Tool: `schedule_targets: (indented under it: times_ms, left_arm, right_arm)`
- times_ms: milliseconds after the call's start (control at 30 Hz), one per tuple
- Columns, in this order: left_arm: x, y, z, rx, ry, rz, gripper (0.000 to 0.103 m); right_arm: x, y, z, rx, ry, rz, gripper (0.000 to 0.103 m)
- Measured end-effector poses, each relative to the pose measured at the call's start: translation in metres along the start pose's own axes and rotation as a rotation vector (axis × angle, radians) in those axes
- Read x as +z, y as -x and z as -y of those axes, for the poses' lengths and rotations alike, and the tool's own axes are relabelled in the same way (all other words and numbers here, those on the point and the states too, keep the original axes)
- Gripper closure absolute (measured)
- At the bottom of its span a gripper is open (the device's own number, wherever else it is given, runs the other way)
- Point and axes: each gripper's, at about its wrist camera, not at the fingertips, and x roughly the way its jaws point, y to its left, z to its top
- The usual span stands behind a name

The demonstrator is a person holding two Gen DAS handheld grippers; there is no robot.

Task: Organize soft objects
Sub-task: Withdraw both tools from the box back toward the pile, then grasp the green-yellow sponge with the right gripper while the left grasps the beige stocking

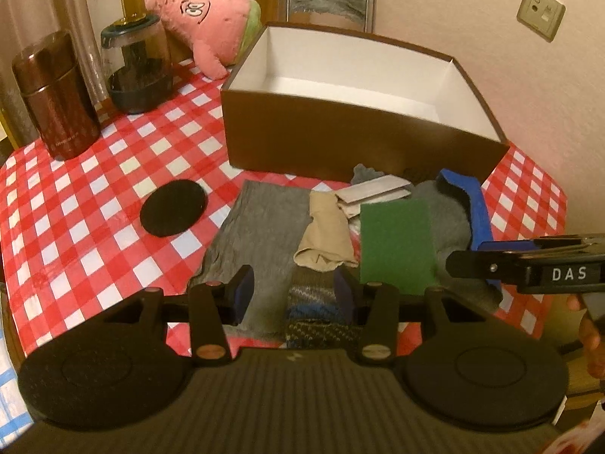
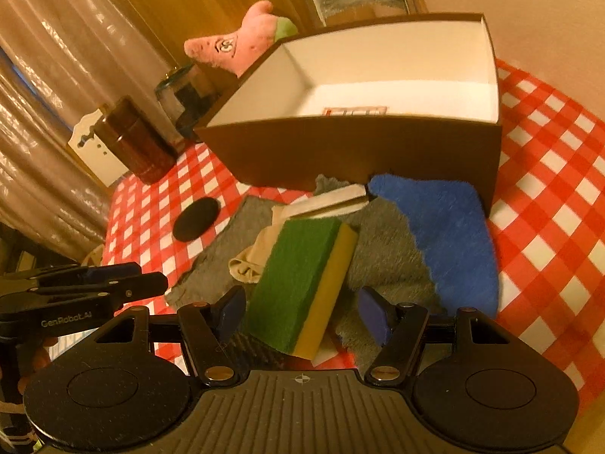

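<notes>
Judging by how things lie, I have barely begun: the brown box (image 1: 340, 140) at the back of the bench (image 1: 94, 196) shows only its white inside and, in my right view, a printed label or card on its floor. No soft thing is in it that I can see.

Everything to be sorted is heaped on the checked cloth just in front of the box. Largest is the grey towel (image 1: 257, 227), spread flat on the left of the heap. Next comes the fluffy blue and grey cloth (image 2: 446, 234), bunched against the box's near wall. On top of that lies the green and yellow sponge (image 2: 302, 287), tilted, with a beige sock or stocking (image 1: 325, 234) beside it and a white-grey block (image 2: 332, 198) behind. A dark patterned knit piece (image 1: 314, 302) sits nearest to me. Off to the left a black round pad (image 1: 173, 208) lies alone, and the pink plush (image 1: 211, 19) leans behind the box; both may also want putting away.

My left gripper (image 1: 293, 293) hangs over the knit piece, its fingers about half apart and pressing on nothing. My right gripper (image 2: 300, 312) has its fingers spread either side of the sponge's near end, and I see a gap at each pad, so I hold nothing yet.

All of the sorting is left.
</notes>
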Motion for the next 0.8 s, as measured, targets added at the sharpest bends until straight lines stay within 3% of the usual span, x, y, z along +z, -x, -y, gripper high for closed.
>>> schedule_targets:
  times_ms: [367, 667, 733, 800]
  left_arm:
    - [-0.015, -0.023, -0.009, 0.015, 0.020, -0.048, 0.059]
    - [-0.019, -0.046, -0.010, 0.000, 0.035, -0.080, 0.059]
    - [-0.020, -0.049, -0.009, -0.003, 0.034, -0.083, 0.059]
    - [-0.020, -0.050, -0.009, -0.005, 0.032, -0.085, 0.059]
  right_arm:
    - [-0.008, -0.034, 0.004, 0.025, -0.027, -0.033, 0.037]
    - [-0.007, -0.066, 0.020, 0.060, -0.125, -0.053, 0.037]
    - [-0.007, -0.072, 0.019, 0.079, -0.135, -0.056, 0.049]
    - [-0.007, -0.074, 0.016, 0.088, -0.136, -0.058, 0.053]
